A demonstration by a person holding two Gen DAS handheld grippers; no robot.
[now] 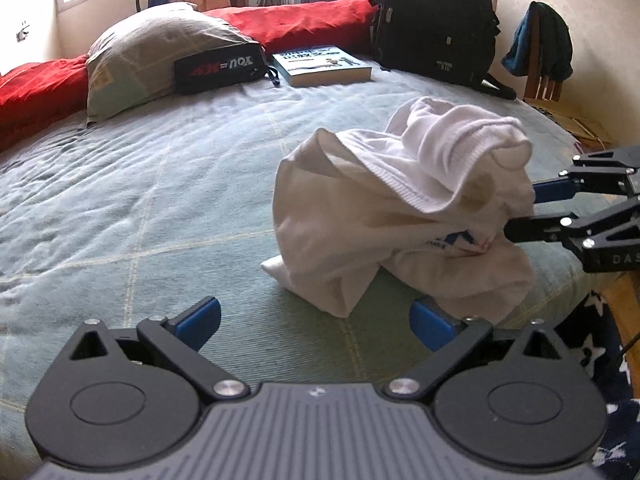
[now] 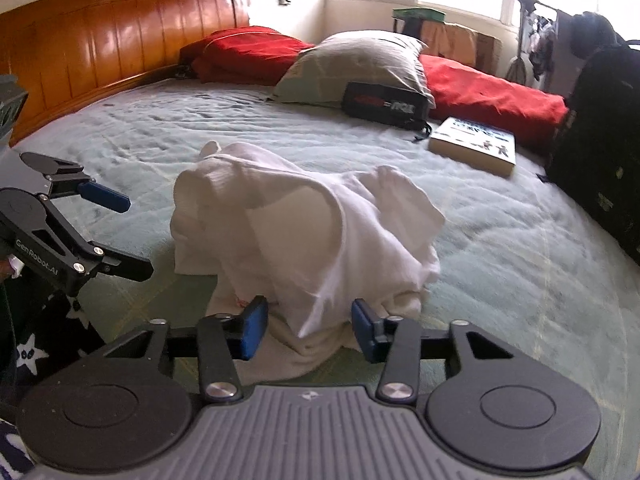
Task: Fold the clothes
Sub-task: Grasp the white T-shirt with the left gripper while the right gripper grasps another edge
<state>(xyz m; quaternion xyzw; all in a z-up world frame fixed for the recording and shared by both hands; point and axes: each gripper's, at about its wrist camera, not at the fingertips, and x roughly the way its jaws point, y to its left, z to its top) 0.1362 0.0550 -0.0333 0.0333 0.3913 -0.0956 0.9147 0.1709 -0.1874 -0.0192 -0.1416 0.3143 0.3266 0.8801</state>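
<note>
A crumpled white garment [image 1: 384, 216] with a ribbed collar and a small blue print stands in a heap on the pale blue-green bedspread [image 1: 160, 200]. My right gripper [image 2: 310, 332] has its blue pads [image 2: 254, 330] half closed on a thick fold at the near edge of the white garment [image 2: 304, 232]. In the left wrist view the right gripper [image 1: 520, 210] reaches in from the right and pinches the heap's side. My left gripper [image 1: 316, 320] is wide open just short of the garment, nothing between its fingers. The left gripper [image 2: 134, 236] also shows at the left of the right wrist view.
A grey pillow [image 1: 160, 52], a black pouch [image 1: 220, 68], a book [image 1: 324, 66] and red cushions [image 1: 304, 20] line the far side. A black backpack [image 1: 436, 20] stands at the back right, a wooden headboard [image 2: 100, 44] on one side. The bed's edge [image 1: 592, 280] is close.
</note>
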